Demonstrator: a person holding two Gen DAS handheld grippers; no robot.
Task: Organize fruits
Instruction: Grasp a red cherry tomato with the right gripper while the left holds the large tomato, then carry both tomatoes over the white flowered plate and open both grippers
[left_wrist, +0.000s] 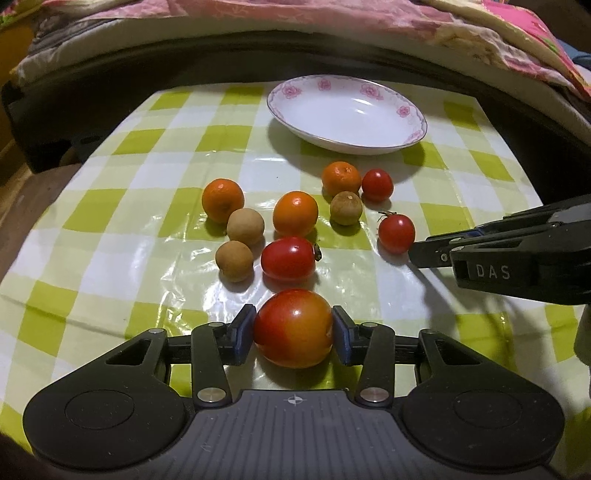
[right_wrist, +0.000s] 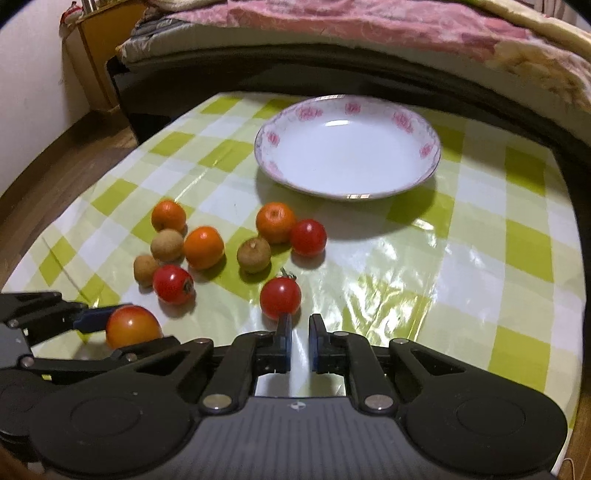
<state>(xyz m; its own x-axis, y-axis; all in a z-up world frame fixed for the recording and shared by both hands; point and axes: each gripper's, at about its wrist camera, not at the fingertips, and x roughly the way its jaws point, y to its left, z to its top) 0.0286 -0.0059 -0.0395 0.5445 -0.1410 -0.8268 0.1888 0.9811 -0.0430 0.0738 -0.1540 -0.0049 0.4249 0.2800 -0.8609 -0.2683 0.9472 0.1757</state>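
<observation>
My left gripper (left_wrist: 293, 330) is shut on a large red-orange tomato (left_wrist: 293, 326), its blue pads pressing both sides just above the cloth. The same tomato (right_wrist: 133, 328) shows at the lower left of the right wrist view. My right gripper (right_wrist: 300, 325) is shut with nothing between its fingers. Its left fingertip sits right behind a small stemmed red tomato (right_wrist: 280, 297), the same tomato (left_wrist: 396, 233) seen in the left wrist view. Three small oranges (left_wrist: 295, 213), three brown longans (left_wrist: 245, 227) and two more red tomatoes (left_wrist: 288, 258) lie loose on the cloth. The white plate (left_wrist: 410, 110) with pink flowers holds nothing.
A green and white checked plastic cloth (right_wrist: 480, 266) covers the table. Behind the table's far edge runs a dark bed frame (right_wrist: 332, 62) with pink bedding. A wooden cabinet (right_wrist: 99, 48) stands at the back left, with floor (right_wrist: 55, 173) beside the table.
</observation>
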